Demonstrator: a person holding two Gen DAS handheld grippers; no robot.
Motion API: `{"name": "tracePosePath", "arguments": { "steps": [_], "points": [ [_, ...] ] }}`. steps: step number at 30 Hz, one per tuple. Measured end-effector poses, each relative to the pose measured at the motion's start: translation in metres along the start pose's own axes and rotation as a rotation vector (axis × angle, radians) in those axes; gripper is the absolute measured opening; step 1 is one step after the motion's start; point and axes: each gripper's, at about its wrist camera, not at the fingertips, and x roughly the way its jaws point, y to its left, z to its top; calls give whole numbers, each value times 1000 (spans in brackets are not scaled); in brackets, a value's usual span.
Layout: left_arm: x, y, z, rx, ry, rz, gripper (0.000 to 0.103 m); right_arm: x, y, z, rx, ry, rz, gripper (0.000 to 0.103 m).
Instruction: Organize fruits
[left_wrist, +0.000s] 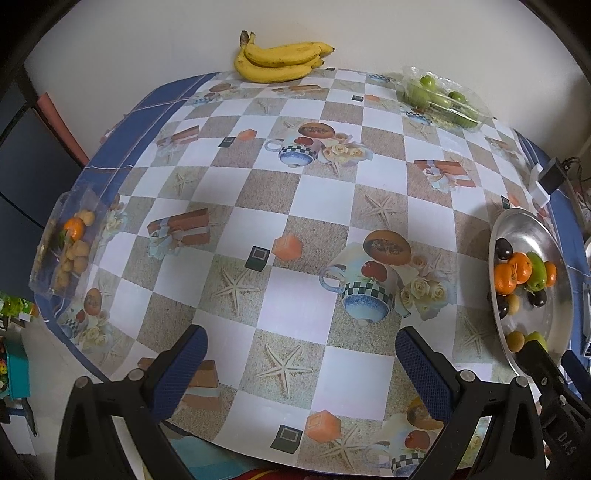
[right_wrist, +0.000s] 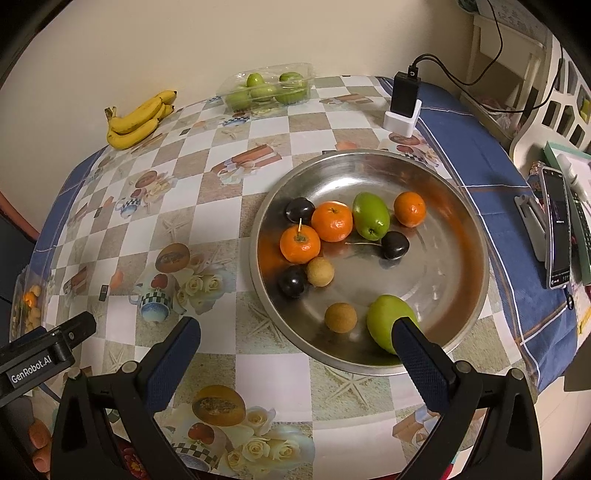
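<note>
Fruits lay gathered in a round stainless-steel tray (right_wrist: 458, 206) on the right side of the counter (right_wrist: 207, 199): three mandarins (right_wrist: 331, 220), two oblong green fruits (right_wrist: 370, 215), three glossy dark plums (right_wrist: 394, 244) and two small tan longans (right_wrist: 340, 316). One mandarin kept a short pale stem, and one plum a thin dark one.

The only legible writing was "GenRobot.AI" on a white label on the left gripper's body (right_wrist: 35, 363), seen at the near left of the right wrist view; "DAS" showed on black hardware at the near right of the left wrist view.

The right gripper (right_wrist: 295, 345) had its blue, dimple-textured fingers (right_wrist: 170, 360) spread wide, holding nothing; the right finger's tip overlapped the nearest green fruit at the tray's near rim, though contact could not be judged. The left gripper (left_wrist: 301, 360) was likewise spread wide and empty above the bare checkered cloth.

The counter wore a glossy oilcloth printed with starfish, cups, roses and gift boxes, with a blue border. A bunch of yellow bananas (right_wrist: 138, 120) lay at the far edge against the wall. A clear plastic clamshell (right_wrist: 269, 86) of green fruits sat far, right of the bananas. A crinkled clear bag (left_wrist: 68, 243) with longans and a mandarin lay at the left edge. A black device stood in a white dock (right_wrist: 402, 107) beyond the tray.
</note>
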Motion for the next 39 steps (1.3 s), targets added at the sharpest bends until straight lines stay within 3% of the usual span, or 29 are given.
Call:
{"name": "tracePosePath", "arguments": {
  "steps": [39],
  "points": [
    [2, -1, 1, 8, 6, 4, 103, 6, -2, -1, 7, 20, -10, 103]
  ]
}}
